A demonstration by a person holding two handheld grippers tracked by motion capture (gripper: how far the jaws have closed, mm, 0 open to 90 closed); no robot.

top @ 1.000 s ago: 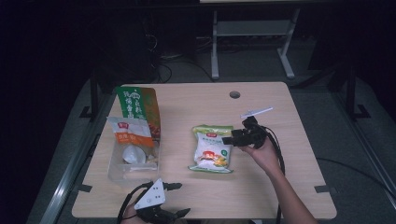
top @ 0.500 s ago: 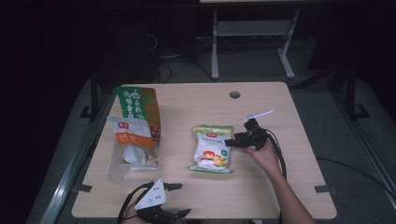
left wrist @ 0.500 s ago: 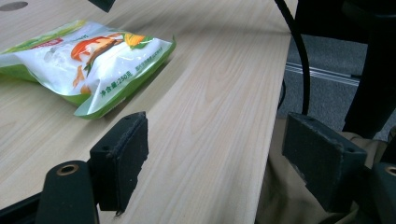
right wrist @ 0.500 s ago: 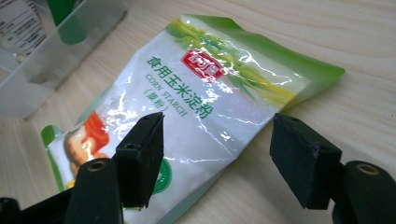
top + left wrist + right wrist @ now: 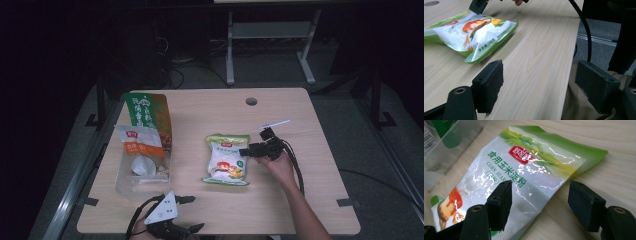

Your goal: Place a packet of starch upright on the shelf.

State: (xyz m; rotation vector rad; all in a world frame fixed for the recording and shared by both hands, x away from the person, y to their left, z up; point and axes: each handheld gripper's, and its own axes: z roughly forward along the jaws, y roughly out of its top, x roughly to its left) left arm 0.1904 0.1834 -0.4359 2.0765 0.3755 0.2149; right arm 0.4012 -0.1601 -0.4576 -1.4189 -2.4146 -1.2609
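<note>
Green-edged corn starch bag (image 5: 227, 159) flat mid-table, not yet gripped
My right gripper (image 5: 252, 150) straddles its edge, jaws wide and empty; left gripper (image 5: 187, 212) waits open near me, so lifting remains

A green-and-white plastic pouch of corn starch (image 5: 226, 160) is laid mid-table (image 5: 310, 130); a clear plastic bin (image 5: 142, 170) holding packets is set to its left; the right gripper (image 5: 251, 151) is held just right of the pouch.
</note>
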